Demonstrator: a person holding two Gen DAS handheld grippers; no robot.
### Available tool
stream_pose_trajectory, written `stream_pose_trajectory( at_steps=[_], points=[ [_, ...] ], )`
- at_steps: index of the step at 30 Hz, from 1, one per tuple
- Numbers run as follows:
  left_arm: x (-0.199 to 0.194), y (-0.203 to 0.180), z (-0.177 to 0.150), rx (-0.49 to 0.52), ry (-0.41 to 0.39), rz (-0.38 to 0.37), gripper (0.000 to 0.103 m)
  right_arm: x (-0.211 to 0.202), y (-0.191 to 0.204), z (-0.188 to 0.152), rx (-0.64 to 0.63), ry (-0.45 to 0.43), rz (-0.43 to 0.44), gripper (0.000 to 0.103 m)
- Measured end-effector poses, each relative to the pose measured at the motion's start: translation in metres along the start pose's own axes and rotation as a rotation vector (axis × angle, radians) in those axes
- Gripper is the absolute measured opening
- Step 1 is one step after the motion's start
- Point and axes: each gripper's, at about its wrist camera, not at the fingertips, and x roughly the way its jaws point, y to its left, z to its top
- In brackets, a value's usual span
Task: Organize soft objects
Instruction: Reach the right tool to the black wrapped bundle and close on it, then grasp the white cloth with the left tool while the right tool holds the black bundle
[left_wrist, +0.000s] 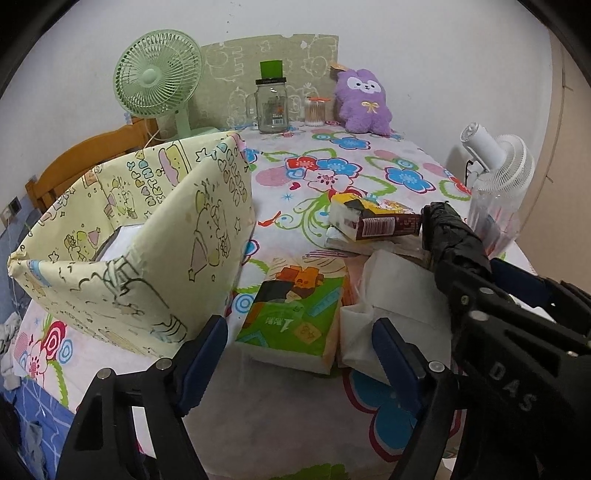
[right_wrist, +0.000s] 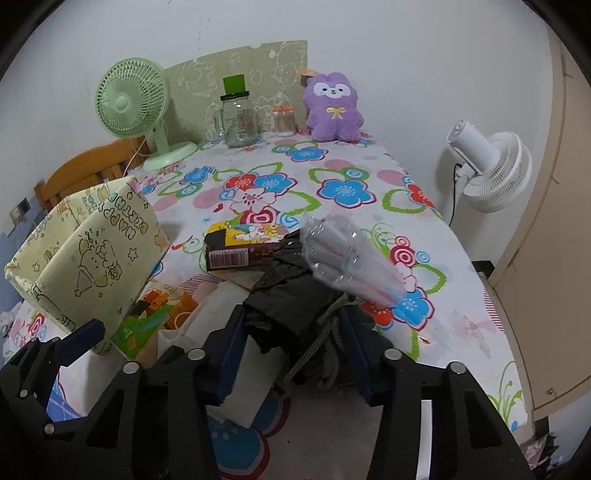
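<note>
My right gripper (right_wrist: 295, 354) is shut on a folded black umbrella (right_wrist: 291, 291), held above the floral table; it also shows in the left wrist view (left_wrist: 454, 236) at the right. A clear plastic sleeve (right_wrist: 347, 262) sticks out beside it. My left gripper (left_wrist: 299, 350) is open and empty, low over a green tissue pack (left_wrist: 295, 317) and a white tissue pack (left_wrist: 391, 295). A brown and yellow pack (left_wrist: 380, 219) lies on more tissues behind. A yellow cartoon-print box (left_wrist: 147, 236) stands at the left, open on top.
At the table's far edge stand a green fan (left_wrist: 159, 77), a glass jar (left_wrist: 271, 105), a small cotton-swab jar (left_wrist: 316, 110) and a purple plush (left_wrist: 364, 99). A white fan (right_wrist: 487, 170) stands off the table's right side. A wooden chair (left_wrist: 92, 158) is behind the box.
</note>
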Motion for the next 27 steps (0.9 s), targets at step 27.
stream_pose_trajectory(
  at_steps=[27],
  points=[
    [-0.005, 0.014, -0.017, -0.042, 0.01, -0.005, 0.07, -0.018, 0.029, -0.001, -0.061, -0.05, 0.027, 0.035]
  ],
)
